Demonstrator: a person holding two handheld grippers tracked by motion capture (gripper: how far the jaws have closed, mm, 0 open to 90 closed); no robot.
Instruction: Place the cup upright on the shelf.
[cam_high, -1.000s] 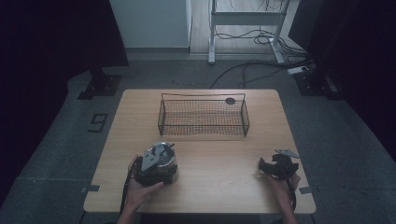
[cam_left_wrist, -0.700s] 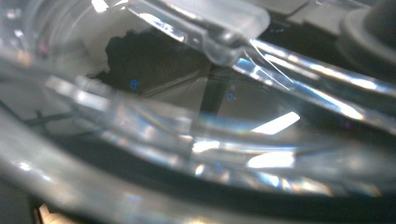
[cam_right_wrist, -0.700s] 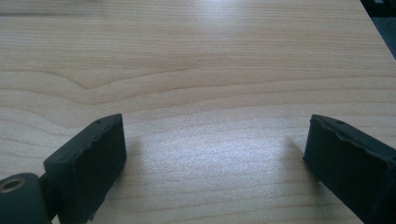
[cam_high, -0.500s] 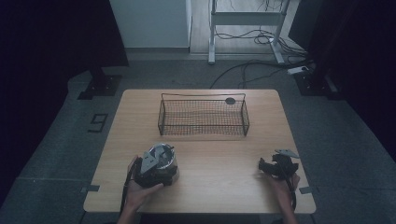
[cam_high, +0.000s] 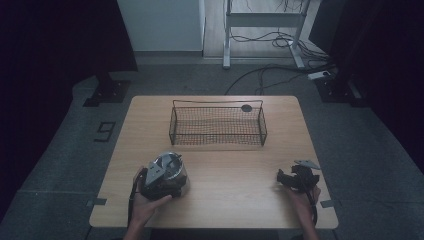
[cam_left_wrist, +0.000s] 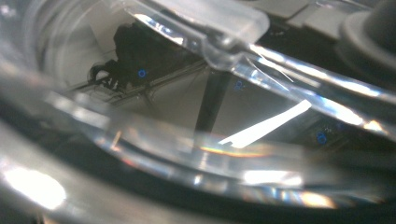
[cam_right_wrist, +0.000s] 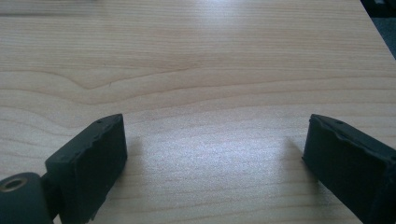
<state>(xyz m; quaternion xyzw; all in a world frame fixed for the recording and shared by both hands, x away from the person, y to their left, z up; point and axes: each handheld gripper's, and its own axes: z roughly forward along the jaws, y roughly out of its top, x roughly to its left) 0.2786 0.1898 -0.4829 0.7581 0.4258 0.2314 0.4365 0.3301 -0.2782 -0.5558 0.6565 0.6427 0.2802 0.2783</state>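
Observation:
A clear round container (cam_high: 171, 165) stands at the near left of the wooden table (cam_high: 225, 200). My left gripper (cam_high: 164, 176) is held around it by a hand and appears shut on it; its jaws are hidden. In the left gripper view the container's clear wall and rim (cam_left_wrist: 196, 154) sit right against the camera. At the near right, my right gripper (cam_high: 283, 178) rests low over the table. Its two black jaws stand wide apart (cam_right_wrist: 212, 158) with only bare wood between them.
A black wire basket (cam_high: 217, 101) stands at the back middle of the table, with a small dark round object (cam_high: 246, 107) at its far right corner. Cables and a metal frame lie on the floor beyond the table.

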